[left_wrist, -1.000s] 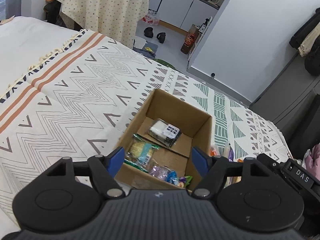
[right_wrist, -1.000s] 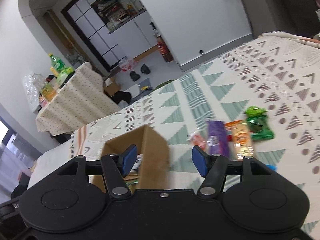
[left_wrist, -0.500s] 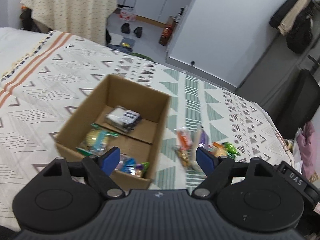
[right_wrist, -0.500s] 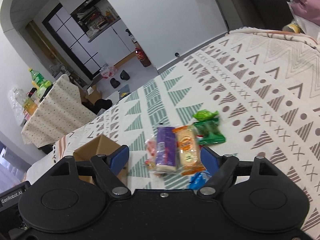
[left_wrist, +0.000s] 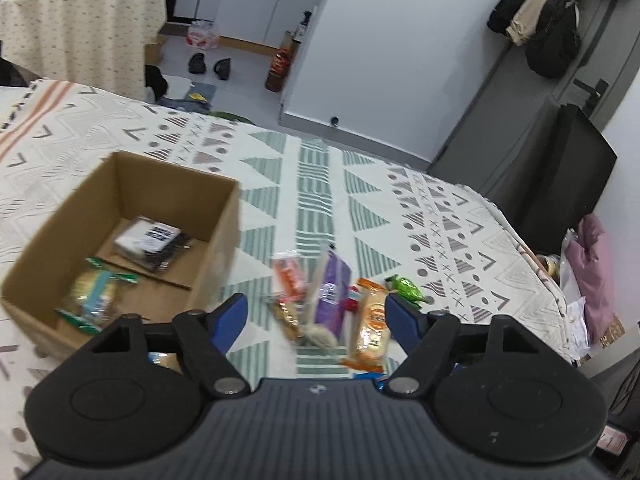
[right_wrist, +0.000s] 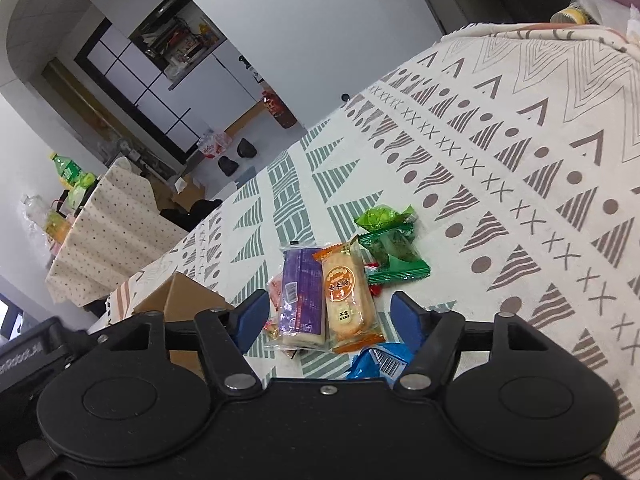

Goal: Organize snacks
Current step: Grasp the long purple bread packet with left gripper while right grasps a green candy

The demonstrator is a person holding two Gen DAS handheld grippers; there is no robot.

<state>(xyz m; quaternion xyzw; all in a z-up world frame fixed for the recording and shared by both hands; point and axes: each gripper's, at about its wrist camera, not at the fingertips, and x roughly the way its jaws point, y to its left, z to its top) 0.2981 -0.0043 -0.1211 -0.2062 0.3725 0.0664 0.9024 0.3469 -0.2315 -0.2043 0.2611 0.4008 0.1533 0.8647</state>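
Matt brown cardboard box [left_wrist: 120, 216], glossy plastic snack wrappers [right_wrist: 344, 292], woven patterned cloth [right_wrist: 520, 160].

A patterned blanket [left_wrist: 360, 200], a draped table [left_wrist: 80, 28], perhaps shoes [left_wrist: 210, 66] beyond.

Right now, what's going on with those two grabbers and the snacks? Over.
Left gripper open, empty. Right gripper open, empty, facing the snack pile on the blanket. Box holds some snacks. Nothing in the way.

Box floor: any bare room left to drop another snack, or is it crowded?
The box floor is bare at the back, behind the black-and-white packet, and along its right wall. The near-left corner holds the green-edged packet. Outside, the pile by the purple pack is crowded.
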